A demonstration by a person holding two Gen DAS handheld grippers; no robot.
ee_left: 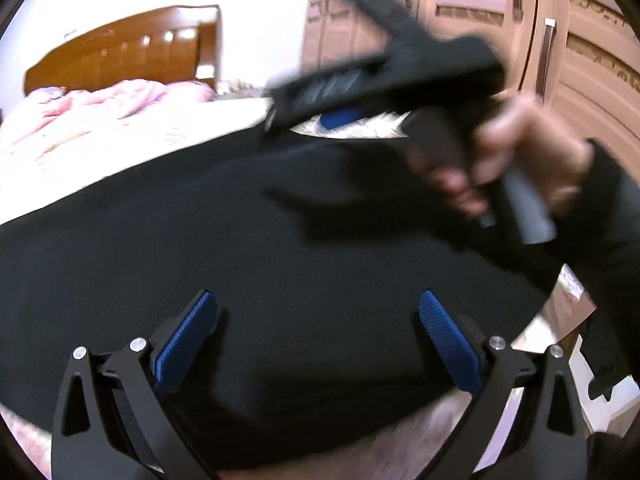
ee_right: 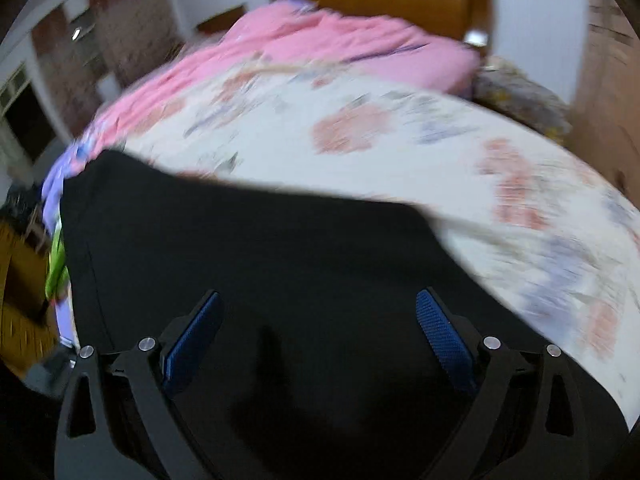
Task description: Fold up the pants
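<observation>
Above unlabelled black pants (ee_left: 248,248), left tool (ee_left: 318,304) spread wide.

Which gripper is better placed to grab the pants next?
Likely left: the left gripper is open and steady above the black pants. The right gripper, also open, is blurred mid-swing.

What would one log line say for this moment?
left gripper: open, over black pants | right gripper: open, over pants | pants on floral bedsheet
</observation>
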